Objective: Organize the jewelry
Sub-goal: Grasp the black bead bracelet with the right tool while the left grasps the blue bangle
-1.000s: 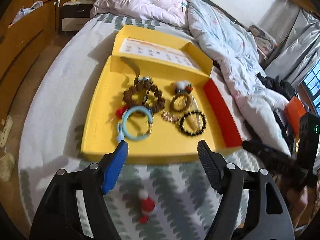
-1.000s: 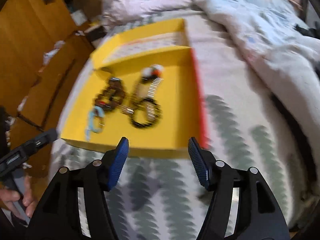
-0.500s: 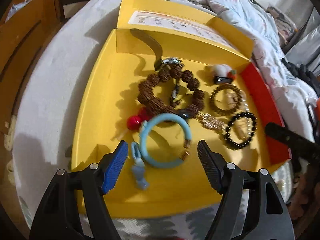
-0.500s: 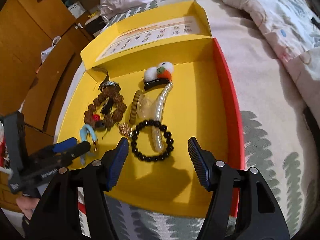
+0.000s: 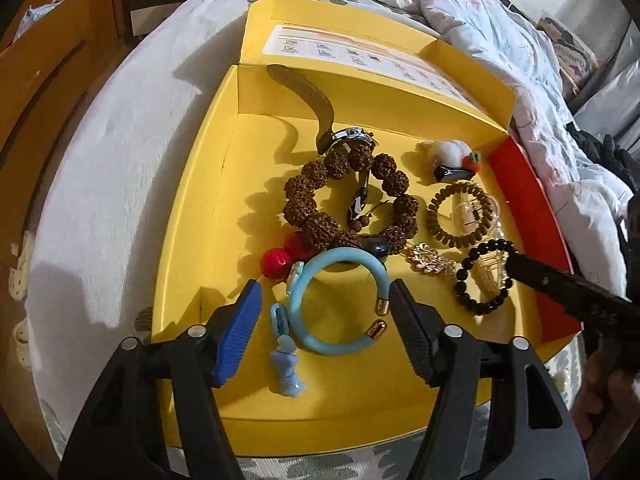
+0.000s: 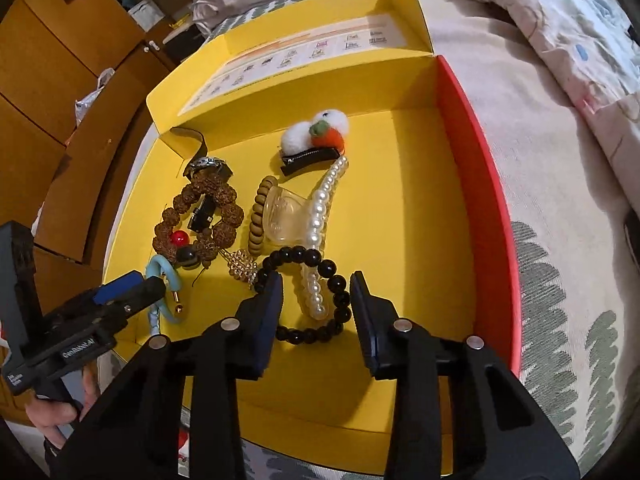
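Both tools over the open yellow box [image 5: 192, 216] on the bed [image 6: 560, 208]. My left tool [image 5: 326, 294] stands wide open, its pads either side of the light blue bangle [image 5: 340, 300] at the box's near left; whether they touch it I cannot tell. My right tool [image 6: 316, 286] is partly open, its pads straddling the black bead bracelet [image 6: 308, 296], which lies near the box's middle with a pearl hair clip [image 6: 324, 216] crossing through its ring.

Risks, as I judge them: the bracelet is laced with the pearl clip, so closing and lifting could drag the clip along, or the round beads could roll out from between the pads. The bangle's far rim lies against the brown seed-bead bracelet [image 5: 348, 204] and a red bead [image 5: 276, 264], and a blue charm [image 5: 286, 364] hangs off it to the near left; a lift may snag these. The two tools work close together and could collide.
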{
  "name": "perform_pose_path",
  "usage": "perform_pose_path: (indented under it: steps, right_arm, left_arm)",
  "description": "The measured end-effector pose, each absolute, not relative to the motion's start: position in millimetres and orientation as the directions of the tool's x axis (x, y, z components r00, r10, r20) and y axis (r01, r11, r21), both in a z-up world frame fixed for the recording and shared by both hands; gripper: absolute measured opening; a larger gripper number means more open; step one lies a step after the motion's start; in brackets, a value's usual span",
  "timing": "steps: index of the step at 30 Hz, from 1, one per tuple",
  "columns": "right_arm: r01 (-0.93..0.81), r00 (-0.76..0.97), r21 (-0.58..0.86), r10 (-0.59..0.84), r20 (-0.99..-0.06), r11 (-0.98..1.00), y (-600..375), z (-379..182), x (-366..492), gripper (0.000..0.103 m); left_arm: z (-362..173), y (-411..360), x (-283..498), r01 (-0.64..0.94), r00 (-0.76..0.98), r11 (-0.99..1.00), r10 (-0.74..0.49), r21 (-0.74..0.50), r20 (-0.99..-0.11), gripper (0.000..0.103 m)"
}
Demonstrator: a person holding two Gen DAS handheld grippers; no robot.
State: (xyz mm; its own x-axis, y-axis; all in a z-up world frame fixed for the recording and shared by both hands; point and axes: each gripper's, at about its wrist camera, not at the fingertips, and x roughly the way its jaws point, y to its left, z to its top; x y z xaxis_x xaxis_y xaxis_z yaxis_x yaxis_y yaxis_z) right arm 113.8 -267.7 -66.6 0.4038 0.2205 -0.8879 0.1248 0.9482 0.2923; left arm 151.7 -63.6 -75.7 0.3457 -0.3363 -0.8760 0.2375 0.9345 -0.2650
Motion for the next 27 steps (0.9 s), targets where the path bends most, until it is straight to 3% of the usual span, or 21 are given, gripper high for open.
perform_pose_path:
  steps: [4,5,6,10,19,24,27]
  right_arm:
    - [0.129,0.403,0.29,0.217,-0.889,0.948,-268,-69,115,0.034]
    - [0.13,0.402,0.289,0.216,-0.89,0.948,-268,-70,115,0.034]
    - [0.131,0.402,0.288,0.215,-0.89,0.949,-268,-71,116,0.034]
    - [0.137,0.39,0.286,0.214,-0.896,0.949,-267,-76,118,0.028]
    - [0.144,0.394,0.275,0.2,-0.897,0.95,-268,-77,120,0.027]
    - [0.145,0.396,0.293,0.215,-0.892,0.945,-270,-77,120,0.019]
    - [0.143,0.398,0.296,0.219,-0.891,0.945,-270,-77,120,0.016]
  left_arm:
    - [-76,-66,151,0.246,0.336,0.934,-0.333,-0.259,-0.881,0.053]
    - [-78,-67,151,0.25,0.327,0.934,-0.331,-0.257,-0.885,0.043]
    - [-80,-68,151,0.247,0.319,0.934,-0.329,-0.257,-0.889,0.04]
    - [-80,-71,150,0.251,0.331,0.941,-0.303,-0.227,-0.893,0.04]
    - [-82,-70,151,0.234,0.364,0.957,-0.251,-0.173,-0.897,0.04]
    - [-86,-71,152,0.242,0.36,0.954,-0.256,-0.176,-0.897,0.039]
    - [-91,-71,155,0.238,0.357,0.957,-0.245,-0.166,-0.901,0.033]
